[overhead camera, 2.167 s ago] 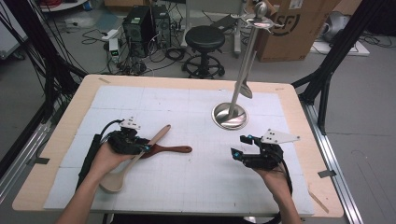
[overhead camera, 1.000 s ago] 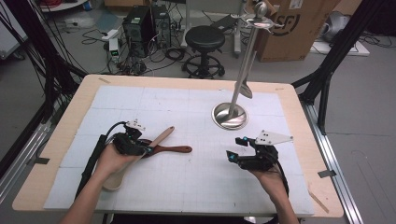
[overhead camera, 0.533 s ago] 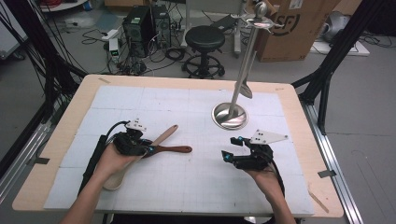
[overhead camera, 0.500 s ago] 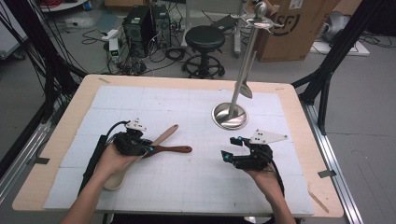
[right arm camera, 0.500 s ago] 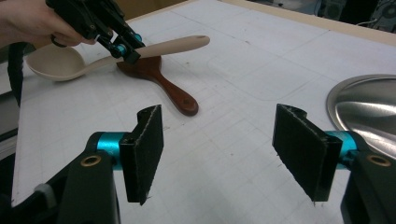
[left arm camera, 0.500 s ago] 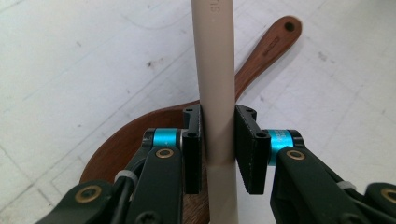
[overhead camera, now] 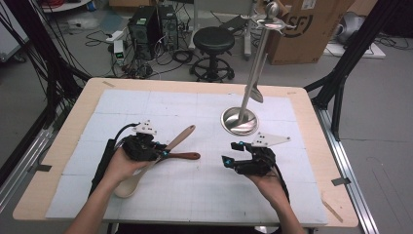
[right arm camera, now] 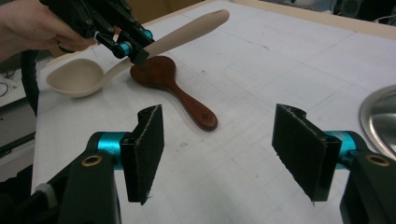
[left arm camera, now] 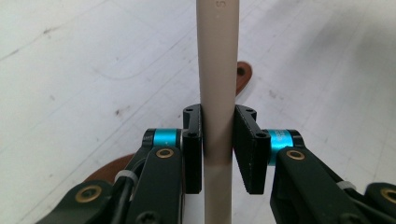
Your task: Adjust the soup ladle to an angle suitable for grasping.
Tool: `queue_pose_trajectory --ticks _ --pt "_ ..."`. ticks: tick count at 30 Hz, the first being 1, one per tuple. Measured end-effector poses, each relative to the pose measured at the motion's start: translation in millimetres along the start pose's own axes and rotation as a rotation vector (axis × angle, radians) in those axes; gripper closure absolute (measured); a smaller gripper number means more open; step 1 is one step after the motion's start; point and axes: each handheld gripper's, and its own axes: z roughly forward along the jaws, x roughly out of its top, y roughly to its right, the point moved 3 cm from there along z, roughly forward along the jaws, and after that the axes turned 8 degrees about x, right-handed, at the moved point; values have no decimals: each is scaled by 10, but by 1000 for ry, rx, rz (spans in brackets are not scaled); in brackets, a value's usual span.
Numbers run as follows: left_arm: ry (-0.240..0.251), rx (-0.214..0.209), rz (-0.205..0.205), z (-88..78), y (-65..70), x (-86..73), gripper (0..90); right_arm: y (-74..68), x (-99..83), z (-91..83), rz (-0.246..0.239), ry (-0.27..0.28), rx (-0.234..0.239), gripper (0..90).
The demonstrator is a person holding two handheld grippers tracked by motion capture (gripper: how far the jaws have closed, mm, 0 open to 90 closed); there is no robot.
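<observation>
A beige ladle (overhead camera: 181, 136) lies aslant at the left of the mat. My left gripper (overhead camera: 162, 154) is shut on its handle (left arm camera: 218, 70), the pads pressing both sides. Its bowl (right arm camera: 74, 77) points toward the table's near edge, and the handle tip is raised. Under it on the mat lies a dark brown wooden spoon (overhead camera: 185, 156), which my left gripper (right arm camera: 133, 49) does not touch. My right gripper (overhead camera: 233, 153) hovers to the right of both, its pads (right arm camera: 149, 149) wide apart with nothing between them, facing the brown spoon (right arm camera: 173, 84).
A steel stand with a round dished base (overhead camera: 239, 122) and a tall pole (overhead camera: 258, 63) rises at the back right of the mat, close behind my right gripper. Its base rim (right arm camera: 380, 116) is at the right edge of the right gripper view. The wooden table border (overhead camera: 63, 141) frames the white mat.
My left gripper has lifted the ladle's handle slightly. My right gripper has moved left toward the middle of the mat, still open.
</observation>
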Motion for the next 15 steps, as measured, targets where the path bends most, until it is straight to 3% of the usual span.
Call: queue_pose_trajectory --ticks 8,15 --pt "41 -31 2 -19 103 107 740 -61 167 128 -3 26 25 342" --pt "65 -52 30 -56 199 206 740 -117 281 251 -7 32 52 347"
